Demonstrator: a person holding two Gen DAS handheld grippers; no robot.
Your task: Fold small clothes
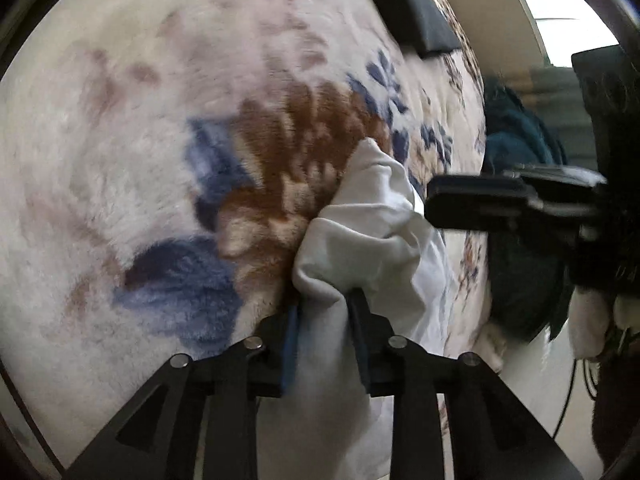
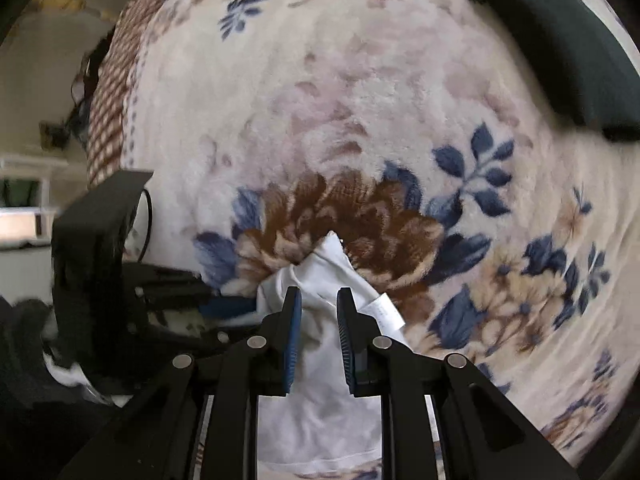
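White cloth, one small garment (image 1: 360, 232), hangs bunched above a fleecy floral blanket (image 1: 120, 160) that covers the whole work surface. A dark garment (image 2: 560, 40) lies flat at the far edge of the blanket.

Left gripper (image 1: 324, 312): jaws clenched on a thick gather of the white garment; fabric fills the gap between the blue-lined fingers (image 1: 289, 344).

Right gripper (image 2: 318, 304): fingers stand on either side of the same cloth, and the fabric runs up between them. A narrow gap remains, so it reads as grasping the garment, though how firm the pinch is I cannot tell. In the left view the right gripper sits just beside the cloth, close to the left one.

Garment position: lifted, crumpled, its tip touching or almost touching the brown flower (image 2: 344, 216) printed on the blanket. A small white label (image 2: 386, 312) pokes out beside the right finger.

Orientation: long axis runs roughly away from both cameras, from the grippers toward that tip. Which end is collar or hem cannot be told while it is bunched.

Step judged: pick-up and shake-out; no fold made yet.

Next move calls for: drawing the grippers apart to stretch one edge, then laying the cloth flat on the blanket.
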